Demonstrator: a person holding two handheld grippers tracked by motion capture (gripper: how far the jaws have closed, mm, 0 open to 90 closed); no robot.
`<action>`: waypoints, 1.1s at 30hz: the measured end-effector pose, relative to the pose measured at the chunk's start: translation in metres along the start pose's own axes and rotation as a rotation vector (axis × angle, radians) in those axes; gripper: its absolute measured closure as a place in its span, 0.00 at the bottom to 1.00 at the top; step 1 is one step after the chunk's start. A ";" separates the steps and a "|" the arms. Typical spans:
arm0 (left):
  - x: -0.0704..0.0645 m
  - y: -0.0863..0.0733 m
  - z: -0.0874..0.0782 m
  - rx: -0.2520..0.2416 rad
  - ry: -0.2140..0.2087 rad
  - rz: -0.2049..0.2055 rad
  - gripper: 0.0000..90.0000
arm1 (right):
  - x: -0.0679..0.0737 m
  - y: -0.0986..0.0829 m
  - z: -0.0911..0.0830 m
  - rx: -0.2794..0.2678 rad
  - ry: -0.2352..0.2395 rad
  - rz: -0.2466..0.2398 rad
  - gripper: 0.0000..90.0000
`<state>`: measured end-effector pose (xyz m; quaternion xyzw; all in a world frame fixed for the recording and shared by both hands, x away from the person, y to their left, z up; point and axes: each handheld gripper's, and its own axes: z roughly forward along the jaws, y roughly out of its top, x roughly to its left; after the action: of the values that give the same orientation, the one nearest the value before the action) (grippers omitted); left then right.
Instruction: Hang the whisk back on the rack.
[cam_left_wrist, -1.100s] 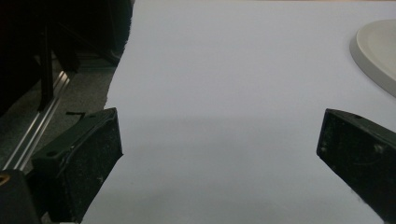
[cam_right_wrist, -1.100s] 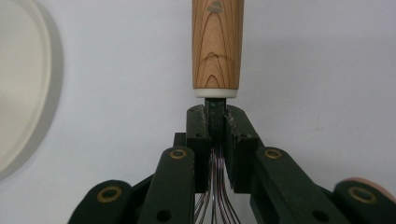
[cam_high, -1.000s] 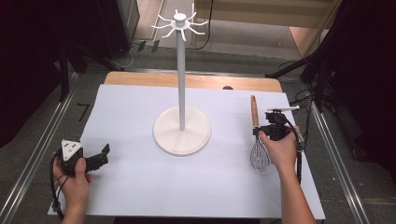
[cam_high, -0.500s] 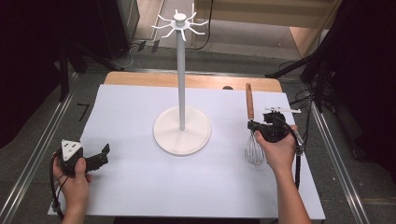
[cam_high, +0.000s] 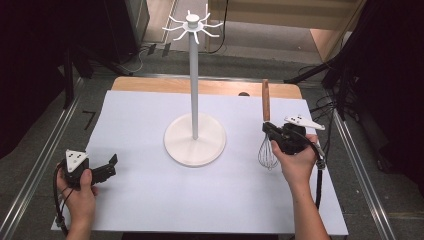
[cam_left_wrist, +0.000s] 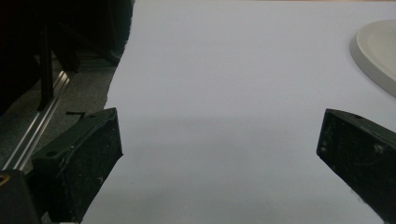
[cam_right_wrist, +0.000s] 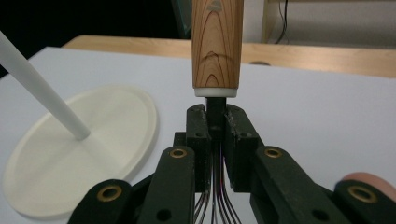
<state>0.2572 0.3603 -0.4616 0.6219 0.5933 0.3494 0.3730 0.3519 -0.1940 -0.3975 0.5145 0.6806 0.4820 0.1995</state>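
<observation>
Whisk (cam_high: 267, 131) sits clamped at its neck in my right gripper (cam_high: 270, 131), lifted but unhung; hook stand (cam_high: 194, 92) waits leftward. My left gripper (cam_high: 109, 167) gapes empty.

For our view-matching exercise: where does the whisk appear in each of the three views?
High view: whisk right of centre, upright in the right gripper, wooden handle up.
Left gripper view: the whisk is not in it.
Right gripper view: whisk top centre, neck clamped between the jaws.
Shared landmark: the stand's round white base.
</observation>
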 end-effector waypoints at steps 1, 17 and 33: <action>0.000 0.000 0.000 0.000 0.000 0.000 0.01 | 0.001 0.000 -0.001 -0.036 0.009 -0.005 0.92; 0.000 0.000 0.000 0.000 0.000 -0.001 0.01 | 0.024 -0.002 -0.012 -0.278 0.122 -0.064 0.92; 0.000 0.000 0.000 0.001 0.000 0.000 0.01 | 0.041 0.000 -0.022 -0.450 0.194 -0.130 0.92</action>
<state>0.2573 0.3603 -0.4616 0.6220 0.5934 0.3493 0.3727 0.3191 -0.1673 -0.3787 0.3637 0.6037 0.6547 0.2732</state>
